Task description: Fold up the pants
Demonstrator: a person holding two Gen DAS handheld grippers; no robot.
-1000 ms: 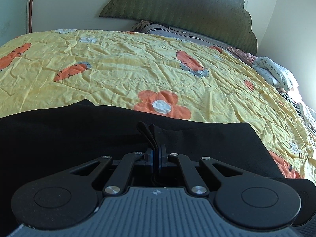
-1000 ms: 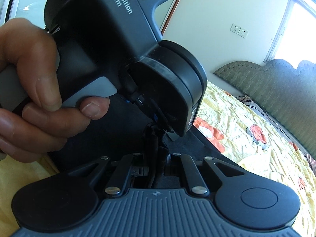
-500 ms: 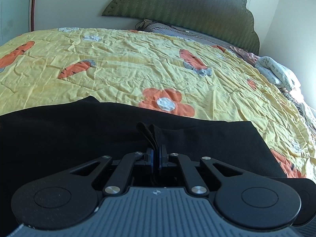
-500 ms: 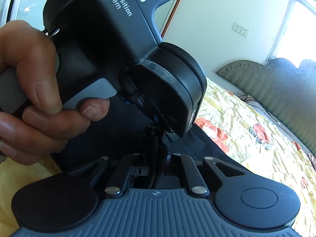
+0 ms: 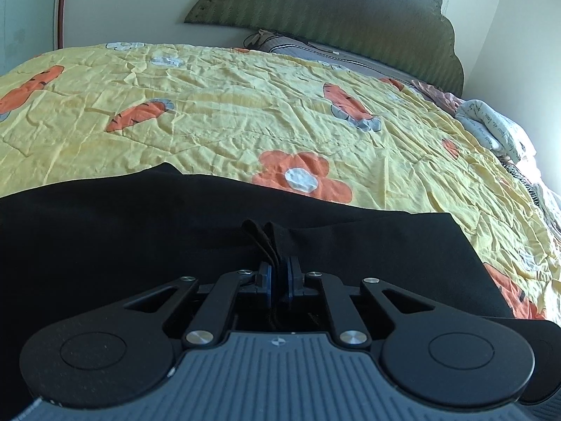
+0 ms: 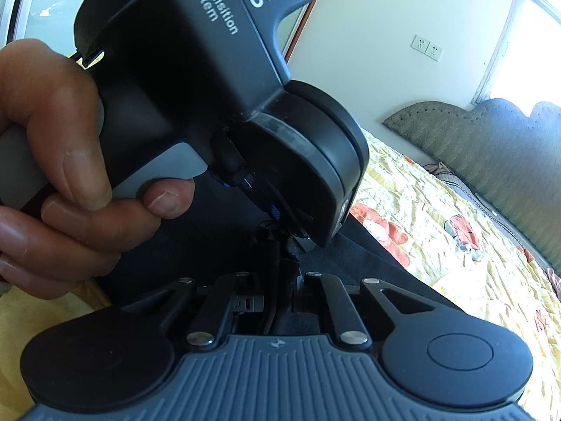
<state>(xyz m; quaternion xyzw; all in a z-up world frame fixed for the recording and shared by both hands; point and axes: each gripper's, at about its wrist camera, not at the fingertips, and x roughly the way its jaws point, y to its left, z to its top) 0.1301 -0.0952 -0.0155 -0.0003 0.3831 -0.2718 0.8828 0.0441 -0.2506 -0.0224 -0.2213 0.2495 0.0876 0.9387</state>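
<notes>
The black pants (image 5: 140, 231) lie spread across the near part of the yellow flowered bedspread (image 5: 245, 105). My left gripper (image 5: 278, 273) is shut on a bunched edge of the pants, which sticks up between its jaws. My right gripper (image 6: 280, 273) is shut on black pants fabric (image 6: 368, 263) too. In the right wrist view the left gripper's body (image 6: 217, 80) and the hand (image 6: 52, 161) holding it fill the left and centre, very close in front of my right gripper. Both grippers hold the fabric side by side.
A green padded headboard (image 5: 333, 10) and a grey striped pillow (image 5: 315, 47) stand at the far end of the bed. Rolled white and pink cloths (image 5: 491, 129) lie at the bed's right edge. A wall with sockets (image 6: 426, 46) and a window (image 6: 529, 45) are behind.
The left wrist view has shifted slightly: the bed and headboard have moved right and down in frame. In the right wrist view the left gripper has edged a little nearer. Both grips are unchanged.
</notes>
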